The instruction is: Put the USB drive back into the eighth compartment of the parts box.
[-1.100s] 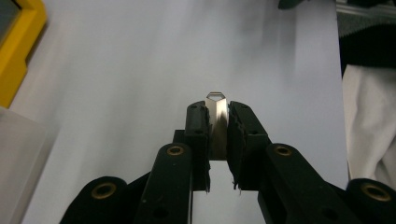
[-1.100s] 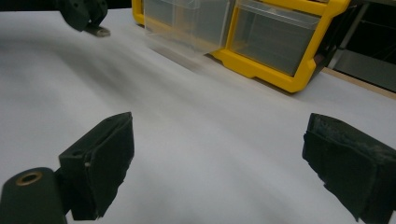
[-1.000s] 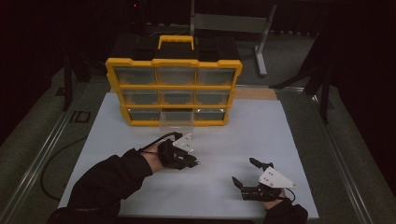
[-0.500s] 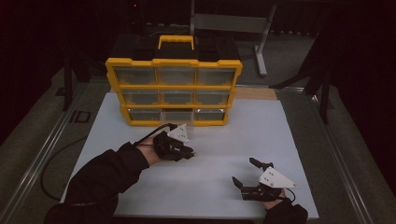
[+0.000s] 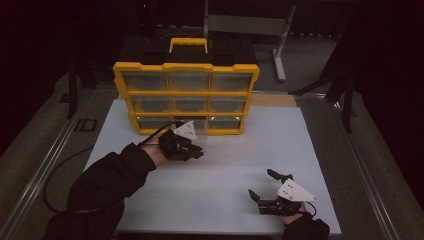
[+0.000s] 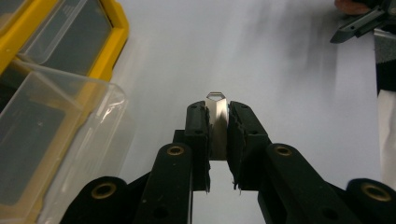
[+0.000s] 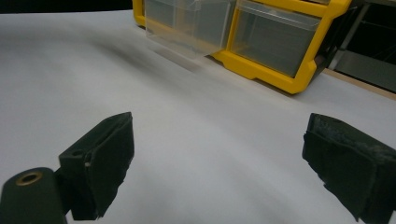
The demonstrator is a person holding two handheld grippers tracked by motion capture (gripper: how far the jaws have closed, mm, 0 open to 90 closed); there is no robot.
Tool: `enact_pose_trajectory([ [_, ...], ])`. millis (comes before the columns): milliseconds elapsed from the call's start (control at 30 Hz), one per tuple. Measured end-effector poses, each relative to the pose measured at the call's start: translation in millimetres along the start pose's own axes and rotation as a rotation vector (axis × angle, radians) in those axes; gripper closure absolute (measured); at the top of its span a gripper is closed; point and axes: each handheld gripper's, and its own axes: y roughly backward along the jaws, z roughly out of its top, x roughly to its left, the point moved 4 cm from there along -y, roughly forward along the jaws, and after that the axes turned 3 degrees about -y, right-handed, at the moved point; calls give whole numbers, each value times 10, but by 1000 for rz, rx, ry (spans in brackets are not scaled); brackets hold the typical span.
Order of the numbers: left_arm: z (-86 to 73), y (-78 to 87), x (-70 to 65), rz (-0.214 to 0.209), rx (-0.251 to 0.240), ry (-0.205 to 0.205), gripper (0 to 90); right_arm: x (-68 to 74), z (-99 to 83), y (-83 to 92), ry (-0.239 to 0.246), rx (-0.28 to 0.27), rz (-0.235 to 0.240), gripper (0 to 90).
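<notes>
the right gripper [image 5: 260, 192] is sitting nearest the person on the white table [image 5: 240, 165], well apart from the yellow organizer [image 5: 186, 95], with its jaws standing wide and nothing between them. closer to the organizer, the left gripper [image 6: 217, 114] is hovering just in front of its bottom row, pinching a small flat metal piece [image 6: 217, 122] tight between its pads. a clear drawer [image 6: 56, 140] is sticking out of the organizer just beside that gripper.
</notes>
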Motion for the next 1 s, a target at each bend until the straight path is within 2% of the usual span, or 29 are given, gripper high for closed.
enact_pose_trajectory([
  [233,-11,64,124,27,-6,16,802,-1,-2,-2,-2,2,0,91],
  [300,-11,64,124,27,-6,16,802,-1,-3,-3,-3,3,0,91],
  [400,-8,99,205,50,-8,25,803,0,-2,-2,-1,2,0,92],
  [700,-48,201,387,89,-24,65,802,-4,-2,-2,-4,1,-1,91],
  [1000,-100,226,566,131,-30,107,802,-1,-5,-2,-4,6,0,91],
])
